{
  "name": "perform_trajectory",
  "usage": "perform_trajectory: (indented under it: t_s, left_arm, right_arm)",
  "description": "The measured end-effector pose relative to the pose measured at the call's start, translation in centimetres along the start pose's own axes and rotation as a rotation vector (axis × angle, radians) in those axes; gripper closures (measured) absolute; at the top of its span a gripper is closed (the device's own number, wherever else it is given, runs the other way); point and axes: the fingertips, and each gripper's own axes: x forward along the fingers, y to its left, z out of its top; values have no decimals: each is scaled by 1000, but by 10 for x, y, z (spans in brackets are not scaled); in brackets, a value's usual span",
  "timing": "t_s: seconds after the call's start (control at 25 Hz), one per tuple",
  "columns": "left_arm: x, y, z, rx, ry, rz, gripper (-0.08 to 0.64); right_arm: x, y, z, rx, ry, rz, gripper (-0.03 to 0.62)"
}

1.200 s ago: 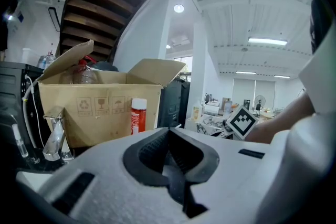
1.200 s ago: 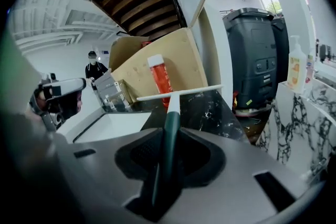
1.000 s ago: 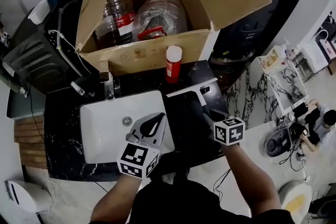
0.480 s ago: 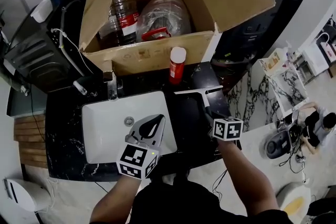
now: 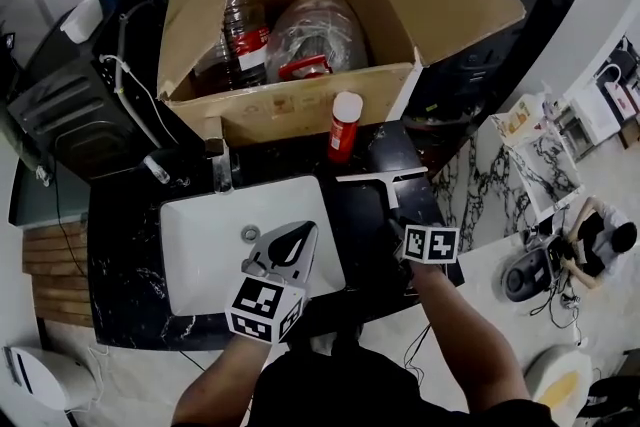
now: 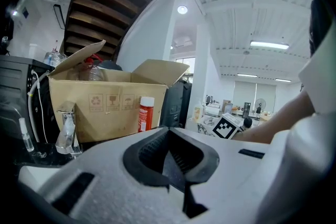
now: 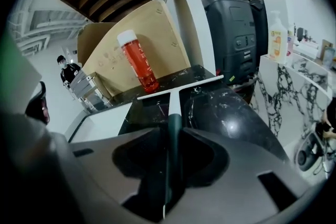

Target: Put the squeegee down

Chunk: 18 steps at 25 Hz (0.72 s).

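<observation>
The squeegee (image 5: 381,178) has a white blade and a dark green handle. It lies on the black counter (image 5: 362,237) to the right of the sink, blade toward the cardboard box. My right gripper (image 5: 402,227) is over the near end of the handle (image 7: 173,126). Its jaws are opening, with the handle between them and the blade (image 7: 181,89) flat on the stone. My left gripper (image 5: 292,245) hovers over the sink's front right part. It is shut (image 6: 169,128) and holds nothing.
A white sink (image 5: 200,255) with a chrome faucet (image 5: 218,160) is set in the counter. A red bottle with a white cap (image 5: 345,127) stands just beyond the blade, in front of an open cardboard box (image 5: 300,105) of plastic bottles. The counter edge drops off at the right.
My right gripper has sunk toward the counter and rolled, bringing the squeegee down with it until the blade lies flat. The left gripper has stayed put.
</observation>
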Motion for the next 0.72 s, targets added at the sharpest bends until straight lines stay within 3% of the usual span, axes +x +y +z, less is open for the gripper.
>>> perform_trajectory:
  t_s: [0.32, 0.6, 0.72]
  left_arm:
    - [-15, 6, 1, 0, -13, -38, 555]
    - [-33, 2, 6, 17, -33, -98, 555]
    - [-35, -1, 5, 20, -34, -125, 555]
  right_arm:
    - [-18, 8, -2, 74, -61, -1, 455]
    - [-68, 21, 6, 93, -211, -39, 521]
    - [-89, 44, 4, 60, -262, -25, 550]
